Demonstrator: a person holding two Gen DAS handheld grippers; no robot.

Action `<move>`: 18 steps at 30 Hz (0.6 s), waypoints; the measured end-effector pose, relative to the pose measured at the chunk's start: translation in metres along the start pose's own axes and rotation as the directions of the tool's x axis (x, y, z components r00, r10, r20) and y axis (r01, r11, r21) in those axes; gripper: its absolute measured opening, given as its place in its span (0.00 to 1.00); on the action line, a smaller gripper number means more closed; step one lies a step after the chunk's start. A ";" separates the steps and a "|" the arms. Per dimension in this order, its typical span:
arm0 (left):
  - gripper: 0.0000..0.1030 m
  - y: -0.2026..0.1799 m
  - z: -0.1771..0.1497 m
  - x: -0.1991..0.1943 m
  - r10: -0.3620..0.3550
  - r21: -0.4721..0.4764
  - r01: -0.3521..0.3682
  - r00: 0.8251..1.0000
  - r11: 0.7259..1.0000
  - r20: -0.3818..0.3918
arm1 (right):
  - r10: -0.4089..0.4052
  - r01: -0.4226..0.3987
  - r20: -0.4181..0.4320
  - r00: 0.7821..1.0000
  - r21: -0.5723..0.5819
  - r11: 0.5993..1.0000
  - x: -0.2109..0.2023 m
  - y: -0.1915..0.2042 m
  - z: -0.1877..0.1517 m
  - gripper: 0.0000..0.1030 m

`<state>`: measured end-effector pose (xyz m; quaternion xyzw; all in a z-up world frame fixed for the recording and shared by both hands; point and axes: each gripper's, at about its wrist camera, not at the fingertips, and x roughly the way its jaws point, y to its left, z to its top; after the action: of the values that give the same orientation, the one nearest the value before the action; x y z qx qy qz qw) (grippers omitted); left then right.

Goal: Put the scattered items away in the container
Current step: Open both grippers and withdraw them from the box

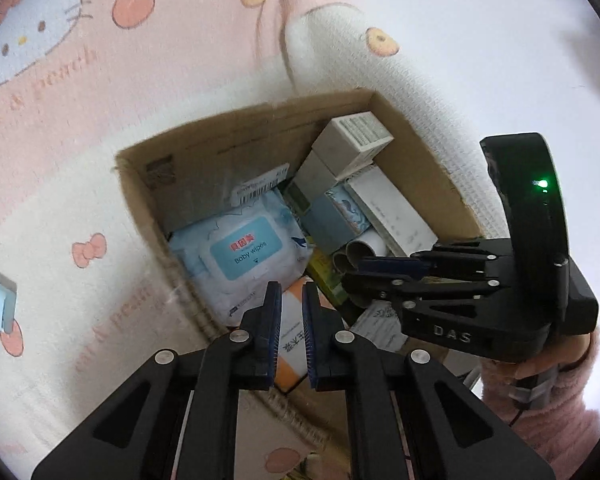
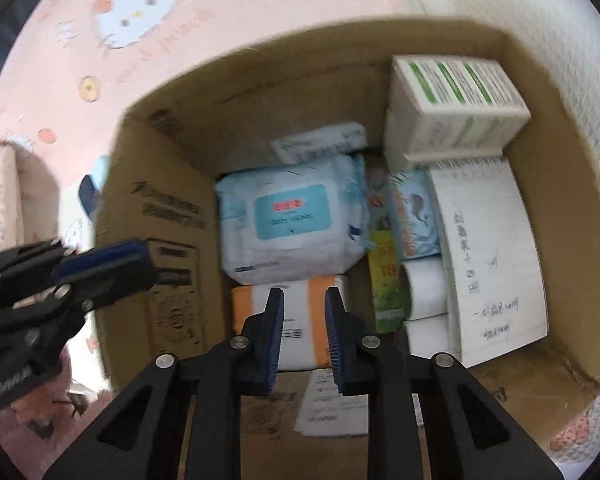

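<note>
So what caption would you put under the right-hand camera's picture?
Empty right gripper poised over a brown cardboard box holding a blue baby-wipes pack and small cartons.

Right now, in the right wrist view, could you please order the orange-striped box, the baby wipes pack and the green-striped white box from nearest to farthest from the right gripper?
1. Orange-striped box: directly below the right gripper, at the cardboard box's near side.
2. Baby wipes pack: just beyond it, centre.
3. Green-striped white box: far right corner, stacked highest.
</note>
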<state>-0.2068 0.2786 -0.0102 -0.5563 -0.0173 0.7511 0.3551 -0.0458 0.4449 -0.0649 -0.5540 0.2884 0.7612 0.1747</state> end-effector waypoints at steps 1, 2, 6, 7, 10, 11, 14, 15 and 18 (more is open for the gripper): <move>0.11 0.003 -0.003 -0.006 -0.013 -0.004 0.013 1.000 1.000 0.015 | -0.014 0.015 0.016 1.000 -0.015 1.000 -0.005 0.006 0.001 0.18; 0.11 0.006 -0.004 -0.013 -0.028 -0.011 0.028 0.999 1.000 0.033 | -0.030 0.031 0.034 0.999 -0.028 0.999 -0.012 0.011 0.001 0.18; 0.33 0.020 -0.009 -0.036 -0.047 -0.042 0.053 0.991 0.998 0.128 | -0.135 0.140 0.098 0.986 -0.049 0.989 -0.036 0.030 0.001 0.18; 0.42 0.025 -0.010 -0.042 -0.043 -0.052 0.051 0.988 0.997 0.148 | -0.152 0.158 0.113 0.982 -0.046 0.986 -0.043 0.037 0.000 0.21; 0.52 0.041 -0.014 -0.057 -0.018 -0.081 0.034 0.981 0.996 0.192 | -0.173 0.181 0.154 0.973 -0.042 0.983 -0.057 0.051 -0.003 0.42; 0.53 0.045 -0.014 -0.060 -0.007 -0.085 0.024 0.980 0.996 0.199 | -0.183 0.192 0.162 0.970 -0.043 0.980 -0.060 0.056 -0.003 0.53; 0.54 0.064 -0.019 -0.070 0.037 -0.116 -0.012 0.976 0.993 0.214 | -0.225 0.240 0.192 0.955 -0.058 0.969 -0.069 0.074 -0.003 0.55; 0.54 0.070 -0.020 -0.072 0.036 -0.126 -0.010 0.976 0.992 0.213 | -0.233 0.249 0.195 0.953 -0.061 0.967 -0.069 0.079 -0.002 0.55; 0.54 0.094 -0.026 -0.081 0.025 -0.162 0.010 0.976 0.987 0.216 | -0.233 0.250 0.197 0.952 -0.066 0.966 -0.068 0.093 0.002 0.57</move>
<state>-0.2228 0.1546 0.0073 -0.4980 -0.1147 0.8048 0.3020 -0.0794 0.3776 0.0228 -0.5183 0.1662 0.7951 0.2676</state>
